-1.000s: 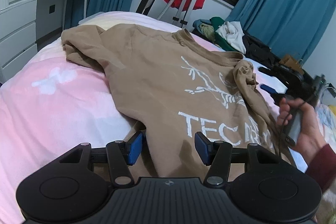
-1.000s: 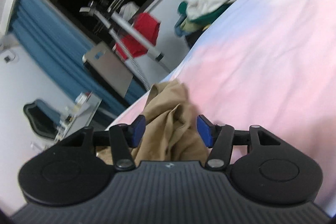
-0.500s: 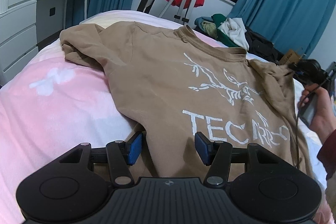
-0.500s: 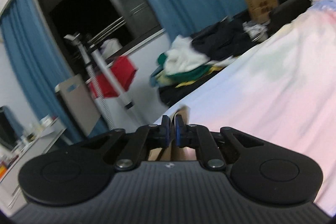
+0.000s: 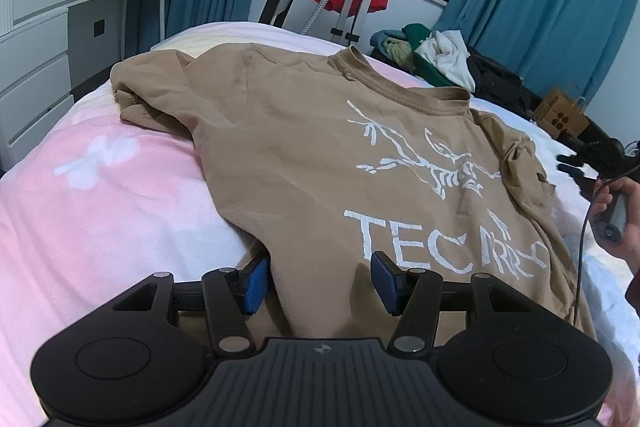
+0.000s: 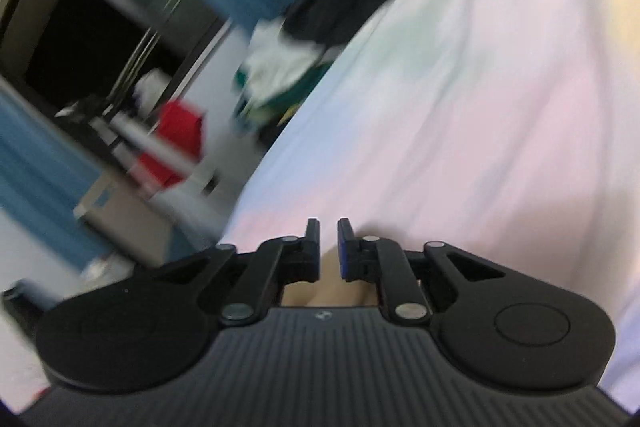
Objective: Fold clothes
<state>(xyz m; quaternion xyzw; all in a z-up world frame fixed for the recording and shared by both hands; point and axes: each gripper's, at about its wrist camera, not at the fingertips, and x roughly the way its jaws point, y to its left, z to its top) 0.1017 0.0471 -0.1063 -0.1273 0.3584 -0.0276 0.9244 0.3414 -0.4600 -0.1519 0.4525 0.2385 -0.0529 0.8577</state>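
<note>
The bed (image 5: 120,211), under a pink and white blanket, carries a tan T-shirt (image 5: 320,155) spread print side up. The shirt's long axis runs from the hem, right under the left gripper (image 5: 318,277), away to the collar at the far side. Its left sleeve is bunched near the white dresser (image 5: 36,67); its right sleeve lies crumpled along the right edge, close to the right gripper (image 5: 576,163), which a hand (image 5: 618,223) holds at the right side of the left wrist view.

So each gripper has its own end of the job: the left is nearer the hem, the right nearer the crumpled sleeve. The left gripper's fingers are spread wide, one on each side of a ridge of hem cloth that they do not pinch. In its own blurred view the right gripper (image 6: 329,247) has its fingers drawn close with a narrow gap between them, nothing clamped there, and tan cloth shows just below and behind them. By my reading the shirt is being laid flat rather than folded, since no part is yet turned over onto the body.

A second ago the right sleeve was heaped on the print; half a second ago the right fingers were pressed on the cloth and had drawn it outward. Now they have parted slightly, the sleeve lies loose at the edge, and the left gripper has not moved.
</note>
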